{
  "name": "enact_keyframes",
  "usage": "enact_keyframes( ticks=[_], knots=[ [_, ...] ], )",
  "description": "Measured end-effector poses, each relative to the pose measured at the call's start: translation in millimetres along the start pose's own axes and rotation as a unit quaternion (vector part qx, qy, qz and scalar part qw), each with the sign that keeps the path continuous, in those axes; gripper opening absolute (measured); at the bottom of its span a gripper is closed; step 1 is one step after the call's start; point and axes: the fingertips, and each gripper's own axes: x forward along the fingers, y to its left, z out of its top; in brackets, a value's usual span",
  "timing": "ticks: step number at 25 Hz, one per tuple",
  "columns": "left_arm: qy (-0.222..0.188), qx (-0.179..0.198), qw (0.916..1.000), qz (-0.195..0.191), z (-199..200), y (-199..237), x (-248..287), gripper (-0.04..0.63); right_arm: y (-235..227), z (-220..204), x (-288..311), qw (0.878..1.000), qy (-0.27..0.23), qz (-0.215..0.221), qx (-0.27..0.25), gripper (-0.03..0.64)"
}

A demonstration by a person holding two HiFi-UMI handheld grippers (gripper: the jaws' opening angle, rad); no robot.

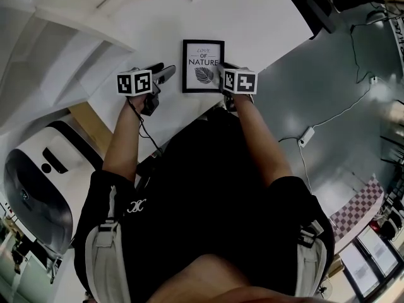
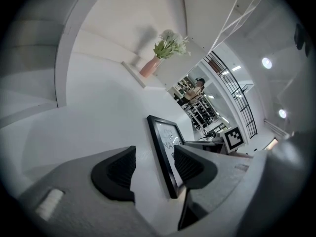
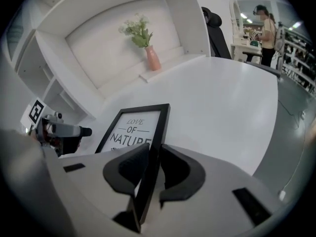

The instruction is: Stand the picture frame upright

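Frame [image 1: 203, 66] in R tongs [image 3: 152, 161], L tongs [image 2: 154, 166] open

The picture frame [image 1: 203, 66] has a smooth black rim with paper inside; the white table [image 1: 252, 17] looks smooth and matt

Cannot see the near right corner of the picture frame [image 1: 202, 49] from the head view: covered by the marker cube [image 1: 240, 81] of the right tongs [image 1: 225, 68], tips mostly lost behind it too. Cannot tell there whether that edge rests on the surface [image 1: 252, 24] or stands clear of it. In the right gripper view, loses the frame's lower half and the end of the word NATURE behind the right tongs [image 3: 150, 169]. In the left gripper view, gives only a few letters of the print beside the right-hand pad of the left tongs [image 2: 154, 164]. Too small to make out: the person [image 2: 197, 89] far beyond the surface.
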Motion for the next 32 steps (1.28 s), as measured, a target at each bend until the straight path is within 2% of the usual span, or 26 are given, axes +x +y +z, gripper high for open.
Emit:
enact_keyframes(
  ticks=[7, 13, 19, 24, 29, 32],
  knots=[
    [-0.006, -0.006, 0.9999, -0.005, 1.5, -5.3, 1.8, 0.249, -2.5, 0.6, 0.8, 0.998, 0.000, 0.040, 0.039, 0.077],
    [-0.010, -0.025, 0.9996, -0.009, -0.7, -11.8, 5.0, 0.249, -5.2, 1.0, -1.2, 0.992, -0.001, 0.096, 0.078, 0.072],
    [-0.026, -0.067, 0.9970, -0.029, 1.8, -19.6, 9.4, 0.249, -4.8, 1.4, -1.3, 0.991, 0.005, 0.105, 0.077, 0.072],
    [0.002, -0.070, 0.9970, -0.032, -7.7, -27.8, 25.2, 0.247, -6.4, 1.4, -1.4, 0.990, 0.012, 0.114, 0.077, 0.072],
    [0.011, -0.106, 0.9936, -0.037, -14.1, -31.0, 40.2, 0.245, -7.3, 1.8, -3.1, 0.990, 0.017, 0.121, 0.074, 0.072],
    [0.014, -0.115, 0.9924, -0.042, -16.4, -34.6, 45.0, 0.212, -6.8, 2.2, -3.5, 0.990, 0.019, 0.124, 0.070, 0.072]
  ],
)
